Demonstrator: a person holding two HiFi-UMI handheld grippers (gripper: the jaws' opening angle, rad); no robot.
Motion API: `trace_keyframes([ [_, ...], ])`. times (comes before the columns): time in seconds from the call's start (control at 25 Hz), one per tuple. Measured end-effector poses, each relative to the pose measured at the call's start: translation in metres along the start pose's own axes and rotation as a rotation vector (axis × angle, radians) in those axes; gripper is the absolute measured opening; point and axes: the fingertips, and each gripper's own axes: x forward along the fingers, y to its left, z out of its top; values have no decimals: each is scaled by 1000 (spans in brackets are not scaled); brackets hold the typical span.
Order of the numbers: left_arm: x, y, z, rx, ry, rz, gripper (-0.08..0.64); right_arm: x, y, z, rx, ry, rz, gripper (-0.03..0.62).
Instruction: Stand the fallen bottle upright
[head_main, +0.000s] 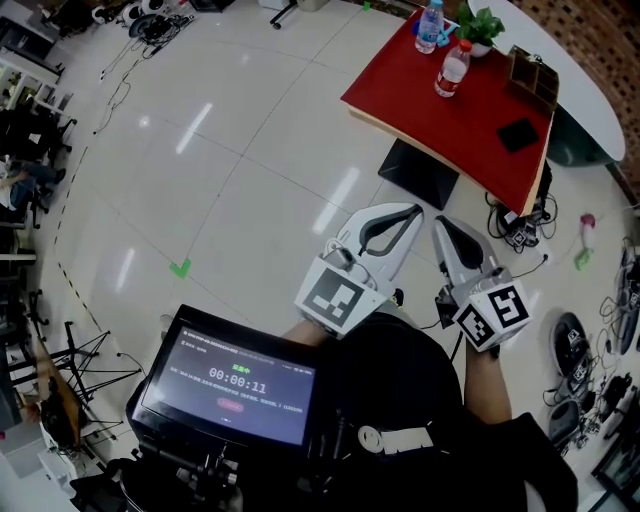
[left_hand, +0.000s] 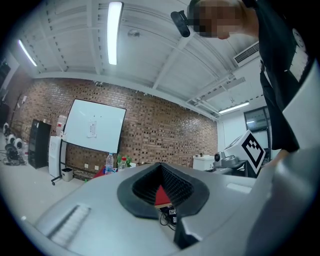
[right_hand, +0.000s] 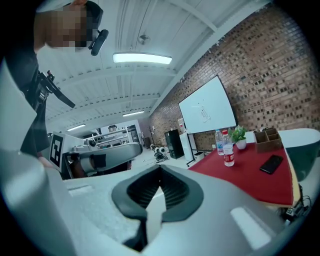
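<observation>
Two water bottles stand upright on the red table (head_main: 440, 125): one with a blue label (head_main: 430, 25) and one with a red label (head_main: 452, 68). No fallen bottle is in view. The right gripper view shows the same pair, blue label (right_hand: 219, 142) and red label (right_hand: 228, 153), far ahead. They appear small in the left gripper view too, blue label (left_hand: 109, 163). My left gripper (head_main: 410, 210) and right gripper (head_main: 440, 222) hang side by side over the floor, well short of the table. Both are shut and hold nothing: left gripper (left_hand: 161, 165), right gripper (right_hand: 160, 167).
On the table are a potted plant (head_main: 482, 25), a wooden box (head_main: 533, 72) and a black phone (head_main: 518, 134). Cables (head_main: 520, 228) lie on the floor by the table's black base (head_main: 420, 172). A screen with a timer (head_main: 230, 390) sits below me. A white table (head_main: 585, 85) stands behind.
</observation>
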Motion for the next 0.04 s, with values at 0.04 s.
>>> trace_keyframes([
  [0.04, -1, 0, 0, 0, 0, 0, 3, 0, 1, 0, 0, 0, -1, 3],
])
